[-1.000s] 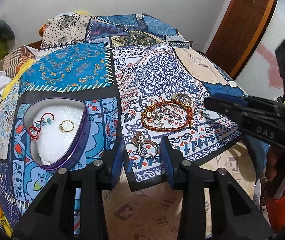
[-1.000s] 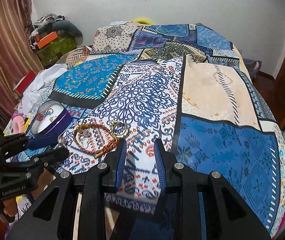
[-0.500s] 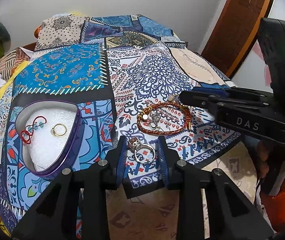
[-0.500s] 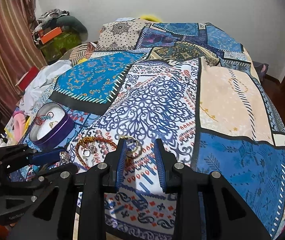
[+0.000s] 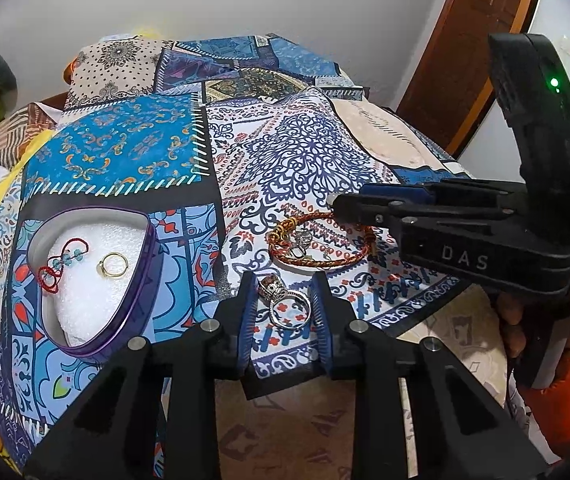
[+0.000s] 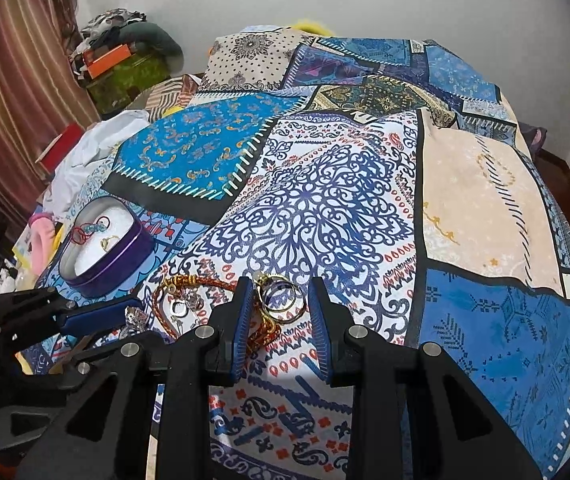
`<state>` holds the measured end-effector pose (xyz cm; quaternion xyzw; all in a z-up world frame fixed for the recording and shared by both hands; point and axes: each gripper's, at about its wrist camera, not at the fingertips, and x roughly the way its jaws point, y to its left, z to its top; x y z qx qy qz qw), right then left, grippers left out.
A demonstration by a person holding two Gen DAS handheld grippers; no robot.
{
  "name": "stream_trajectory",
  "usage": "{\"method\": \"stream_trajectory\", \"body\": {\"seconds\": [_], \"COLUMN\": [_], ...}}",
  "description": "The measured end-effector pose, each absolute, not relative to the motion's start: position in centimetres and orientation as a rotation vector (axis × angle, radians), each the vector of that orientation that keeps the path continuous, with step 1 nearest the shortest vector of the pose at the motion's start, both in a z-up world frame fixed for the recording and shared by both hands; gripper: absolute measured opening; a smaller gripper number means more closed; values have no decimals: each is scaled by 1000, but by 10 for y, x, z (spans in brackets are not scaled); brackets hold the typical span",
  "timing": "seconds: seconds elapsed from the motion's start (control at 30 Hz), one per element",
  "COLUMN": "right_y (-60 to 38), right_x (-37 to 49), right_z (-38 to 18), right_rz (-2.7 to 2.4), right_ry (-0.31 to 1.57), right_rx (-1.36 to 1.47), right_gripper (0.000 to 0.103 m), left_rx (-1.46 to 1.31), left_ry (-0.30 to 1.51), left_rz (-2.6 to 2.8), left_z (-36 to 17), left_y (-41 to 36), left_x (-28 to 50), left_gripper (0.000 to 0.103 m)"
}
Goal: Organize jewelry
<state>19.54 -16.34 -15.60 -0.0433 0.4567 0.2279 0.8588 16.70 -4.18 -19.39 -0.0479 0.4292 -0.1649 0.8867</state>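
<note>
Both grippers have crept in on the jewelry pile over the last second. Left gripper (image 5: 283,300) now has its jaws open on either side of the silver ring (image 5: 287,304), which sits flat on the patchwork bedspread (image 5: 125,152) between the blue pads; I can't really tell if a pad is touching it yet. Right gripper (image 6: 281,308) is doing the same thing with the gold hoops (image 6: 283,298): jaws open, hoops lying between them, nothing gripped.

Using the red-and-gold braided bracelet (image 5: 321,240) as the landmark: the silver ring is just on the near side of it, and the gold hoops are at its far-right edge, overlapping the braid by the look of it. A couple of small silver bits lie inside the bracelet loop.

Well off to the left of the bracelet is the purple heart-shaped tin (image 5: 141,280) with white foam inside, holding a gold ring (image 5: 113,264) and a red string bracelet with blue beads (image 5: 61,264).
</note>
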Motion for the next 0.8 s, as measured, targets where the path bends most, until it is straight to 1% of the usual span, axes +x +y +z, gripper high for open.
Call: {"method": "stream_trajectory", "body": {"seconds": [0.03, 0.07, 0.13, 0.47, 0.8], "right_y": [-163, -163, -164, -172, -166], "right_x": [195, 194, 193, 185, 167], "right_z": [-156, -156, -156, -139, -105], "right_rz": [476, 469, 463, 446, 469], "right_ry": [956, 952, 948, 902, 819], "right_rx": [-97, -104, -100, -66, -61], "right_gripper": [25, 22, 20, 20, 20], "left_rx": [-99, -99, -100, -82, -89], "left_ry": [891, 890, 890, 851, 784], "left_rz": [-344, -346, -349, -360, -297], "left_z": [-193, -193, -191, -173, -145], "left_y": [-42, -43, -44, -51, -31], "left_x": [166, 166, 165, 154, 144], "left_gripper": [26, 26, 26, 26, 26]}}
